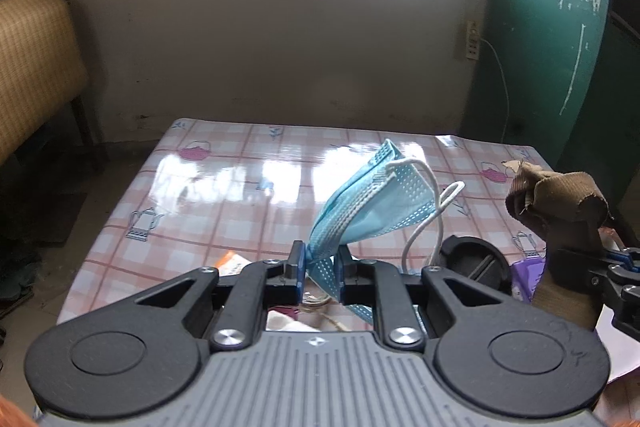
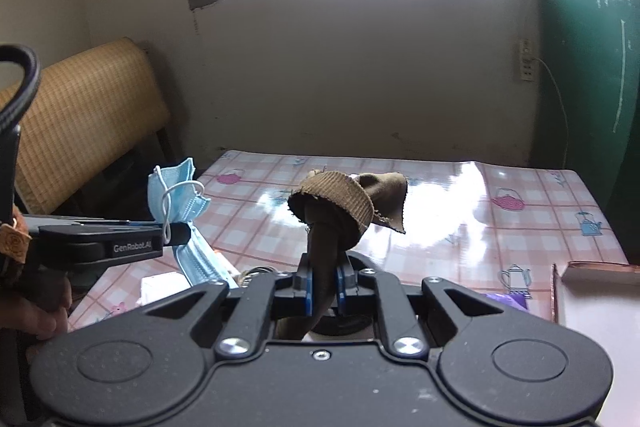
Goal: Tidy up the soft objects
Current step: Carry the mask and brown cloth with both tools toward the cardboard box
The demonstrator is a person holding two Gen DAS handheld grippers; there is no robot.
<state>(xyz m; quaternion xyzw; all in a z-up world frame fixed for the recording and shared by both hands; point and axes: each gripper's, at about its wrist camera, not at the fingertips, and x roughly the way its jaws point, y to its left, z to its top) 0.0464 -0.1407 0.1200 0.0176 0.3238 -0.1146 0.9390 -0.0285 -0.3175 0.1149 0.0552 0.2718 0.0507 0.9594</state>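
The left tongs point(image 1: 319, 269) are clamped on a blue surgical face mask point(image 1: 370, 205), pinched low at one bunched end so the pleated body fans up and its white ear loop point(image 1: 434, 211) dangles free to the side. The right tongs point(image 2: 323, 289) are closed on a brown knotted cloth point(image 2: 344, 209) — ribbed at its rolled edge, perhaps a sock — gripped by its lower tail with the knot standing above the pads. Both soft things are held up in the air over the near part of the table point(image 1: 248, 183), whose checked teapot-print cover is bare and glossy further out.

The step in hand appears to be carrying both pieces to wherever they belong; an open cardboard box point(image 2: 596, 291) at the near right edge looks a likely place, though that is a guess. To do it well, keep both grips firm through the carry, keep the two tongs apart so the dangling loop does not snag the cloth, and lower each piece right to its resting place before letting go — the mask is light and would flutter off line.
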